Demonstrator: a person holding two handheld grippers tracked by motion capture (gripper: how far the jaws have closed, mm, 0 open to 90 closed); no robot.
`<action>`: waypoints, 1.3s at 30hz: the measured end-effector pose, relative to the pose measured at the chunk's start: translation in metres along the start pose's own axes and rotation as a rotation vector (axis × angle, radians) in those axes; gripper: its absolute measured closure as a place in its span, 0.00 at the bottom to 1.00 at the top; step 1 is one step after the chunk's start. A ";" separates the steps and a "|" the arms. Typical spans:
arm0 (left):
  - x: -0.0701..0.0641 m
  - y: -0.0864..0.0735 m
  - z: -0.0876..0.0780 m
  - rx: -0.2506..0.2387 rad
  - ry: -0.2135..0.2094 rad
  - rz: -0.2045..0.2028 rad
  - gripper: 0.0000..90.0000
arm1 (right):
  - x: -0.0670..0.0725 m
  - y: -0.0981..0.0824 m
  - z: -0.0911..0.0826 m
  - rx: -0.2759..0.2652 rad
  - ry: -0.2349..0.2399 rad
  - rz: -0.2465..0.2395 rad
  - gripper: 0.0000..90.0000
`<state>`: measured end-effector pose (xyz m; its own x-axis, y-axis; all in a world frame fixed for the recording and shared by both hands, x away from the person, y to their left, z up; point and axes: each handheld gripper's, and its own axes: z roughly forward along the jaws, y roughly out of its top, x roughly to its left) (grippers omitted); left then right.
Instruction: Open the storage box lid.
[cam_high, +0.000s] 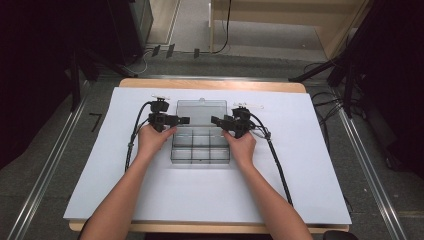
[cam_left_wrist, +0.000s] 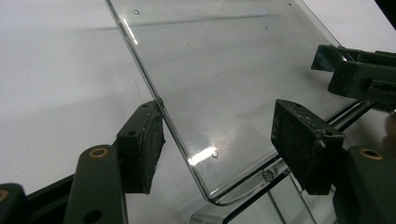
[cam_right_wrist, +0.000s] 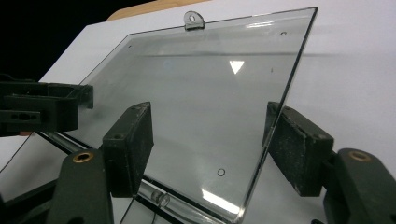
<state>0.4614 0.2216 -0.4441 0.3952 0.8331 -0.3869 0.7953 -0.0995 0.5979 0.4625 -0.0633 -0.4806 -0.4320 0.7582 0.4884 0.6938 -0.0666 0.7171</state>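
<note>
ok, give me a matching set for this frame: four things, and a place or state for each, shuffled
Things:
1. lid
2. box base
3. left gripper
4. white sheet

Places or states:
A. covers the tabletop
B. swung open, beyond the compartments
C. jaws open, at the lid's left side in the high view
D. clear, split into compartments, nearer the person

Pairs: 1-B, 2-D, 3-C, 4-A
</note>
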 end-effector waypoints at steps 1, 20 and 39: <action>0.000 0.000 0.000 0.001 0.000 -0.001 0.39 | 0.000 0.000 0.000 0.000 0.000 0.000 0.38; 0.002 0.000 0.001 0.008 -0.007 -0.020 0.38 | -0.002 0.000 0.002 0.010 -0.001 0.025 0.37; 0.003 0.000 0.001 0.023 -0.018 -0.048 0.37 | -0.005 0.001 0.001 0.025 -0.011 0.028 0.36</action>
<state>0.4634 0.2237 -0.4465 0.3646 0.8274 -0.4272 0.8235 -0.0724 0.5626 0.4661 -0.0667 -0.4828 -0.4060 0.7634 0.5025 0.7196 -0.0719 0.6907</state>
